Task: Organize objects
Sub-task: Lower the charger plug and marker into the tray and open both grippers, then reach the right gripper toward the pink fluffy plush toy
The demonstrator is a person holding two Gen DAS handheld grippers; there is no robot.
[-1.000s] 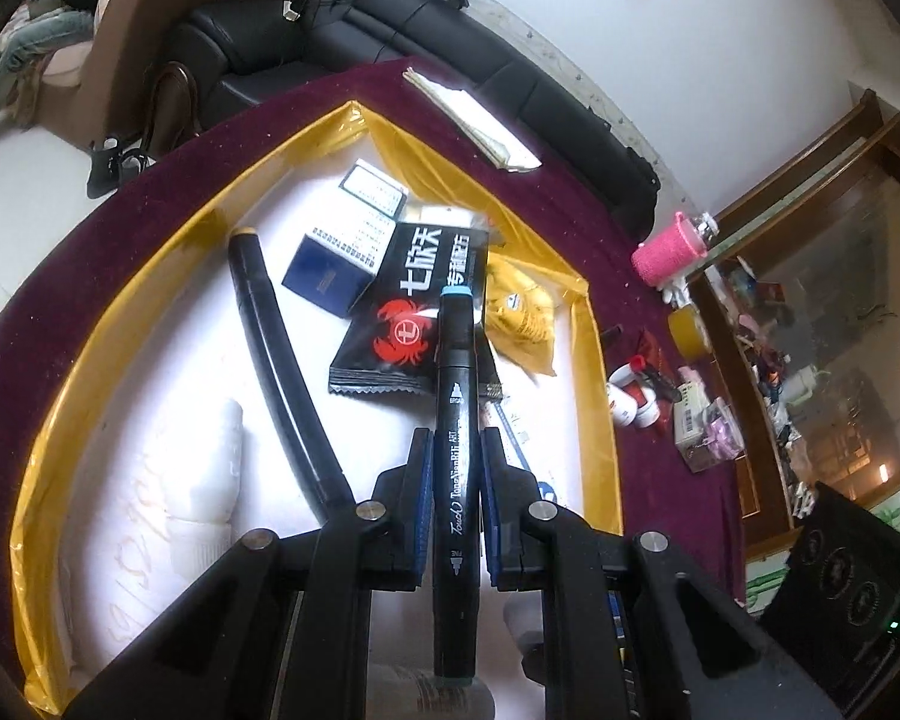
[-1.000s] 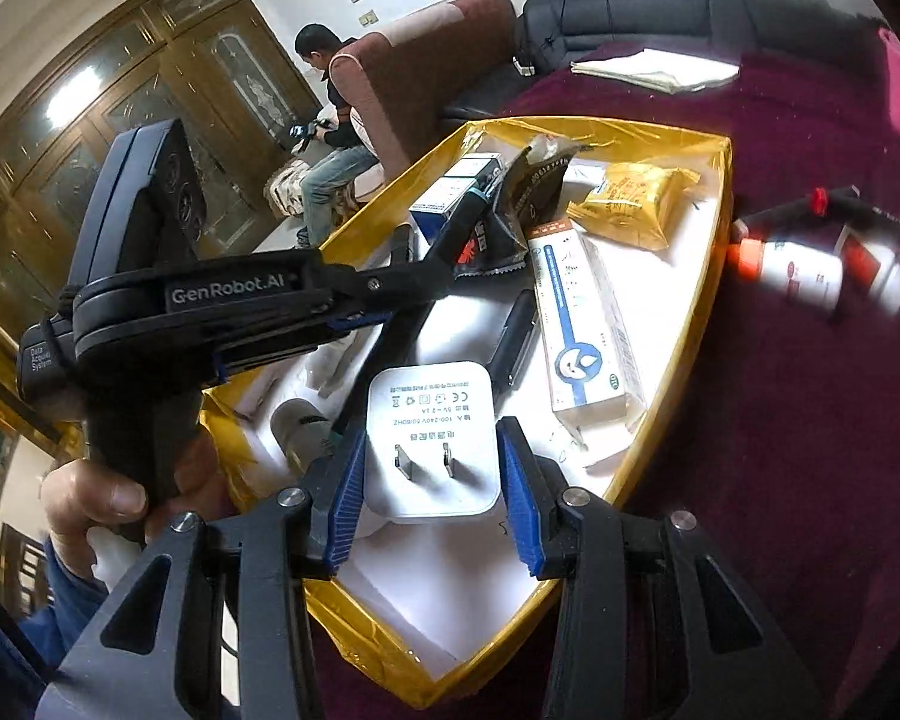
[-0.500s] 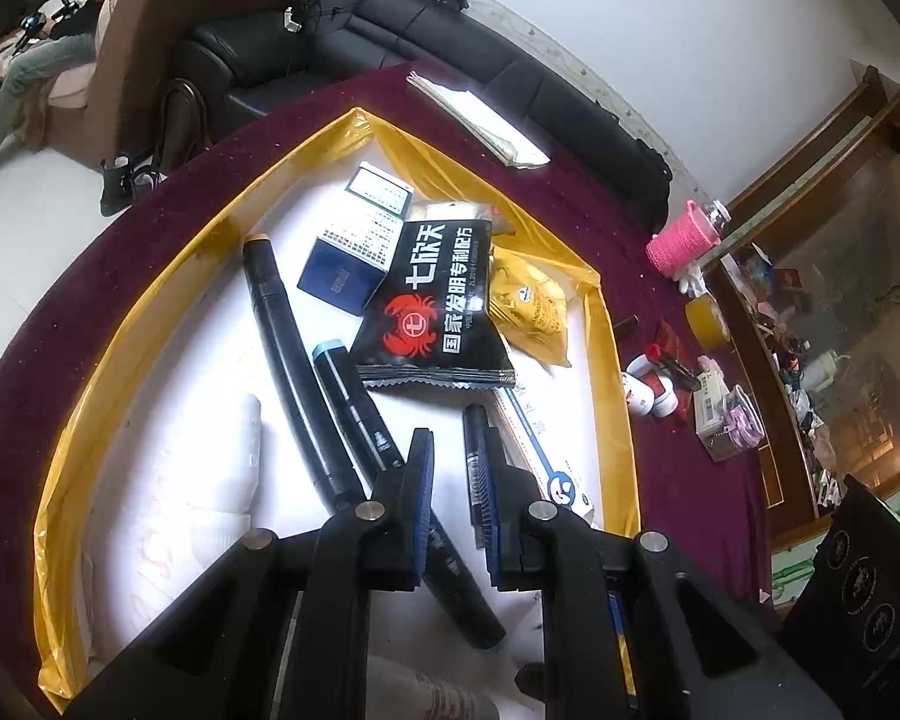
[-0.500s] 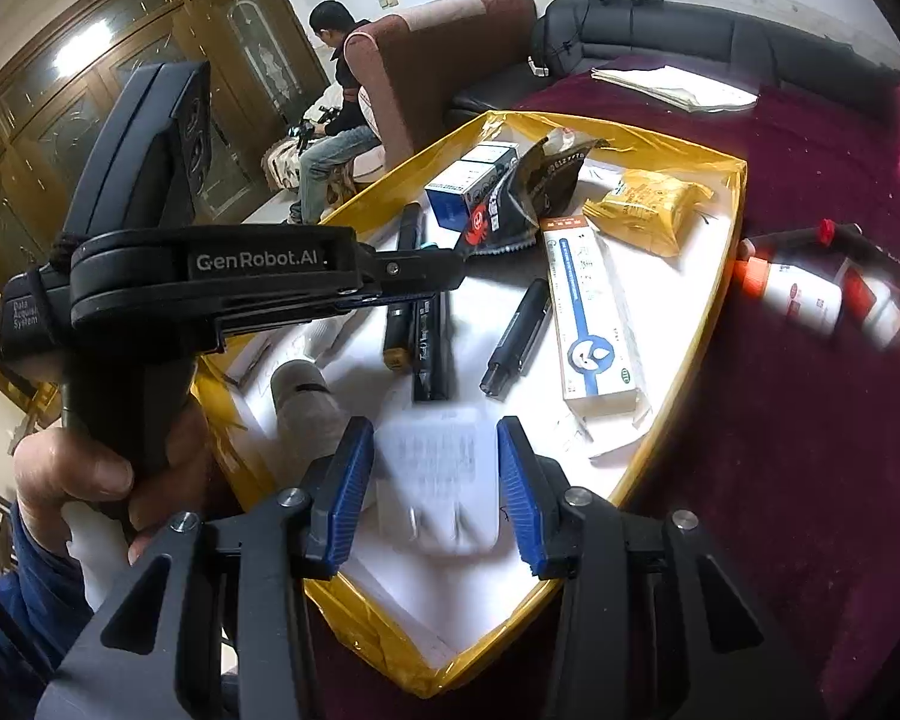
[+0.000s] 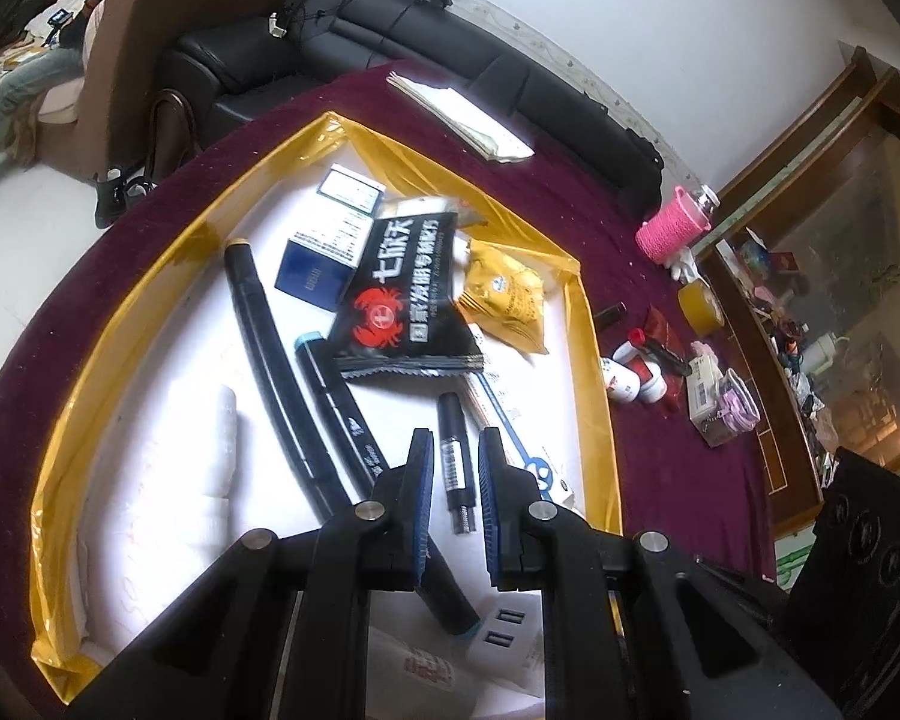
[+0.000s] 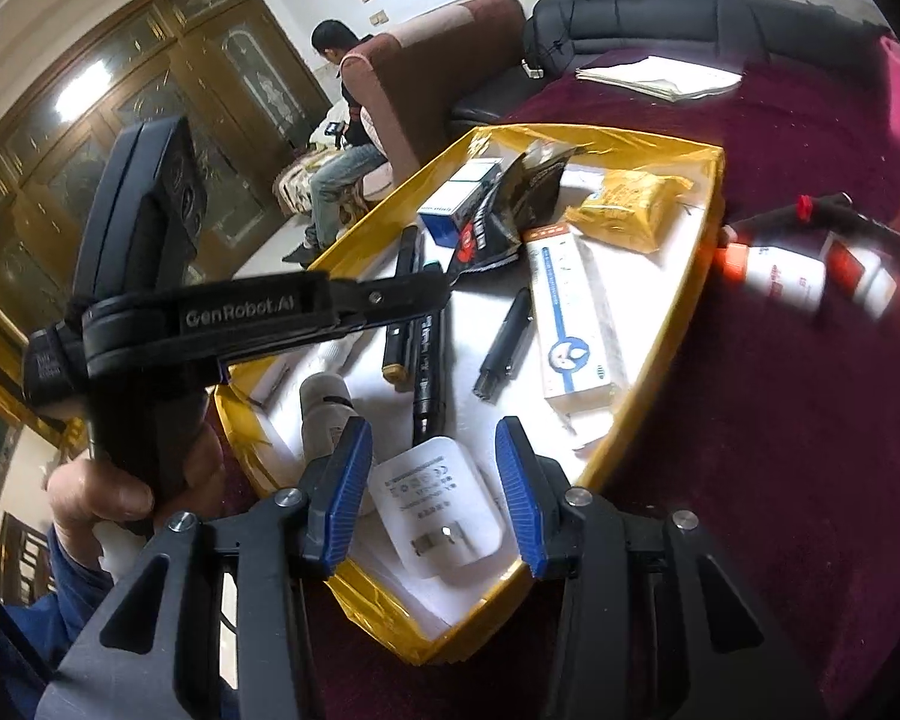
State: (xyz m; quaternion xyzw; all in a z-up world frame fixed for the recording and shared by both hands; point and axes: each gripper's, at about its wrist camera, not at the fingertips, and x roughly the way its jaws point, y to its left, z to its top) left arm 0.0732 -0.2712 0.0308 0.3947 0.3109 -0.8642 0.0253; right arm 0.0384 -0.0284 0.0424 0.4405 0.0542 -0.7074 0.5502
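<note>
Right tongs point(image 6: 429, 495) astride white charger point(image 6: 435, 510)

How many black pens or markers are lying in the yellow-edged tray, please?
3: a long tan-capped pen nearest the left edge, a teal-capped marker beside it, a short one farther right. Others may hide under the black packet.
</note>
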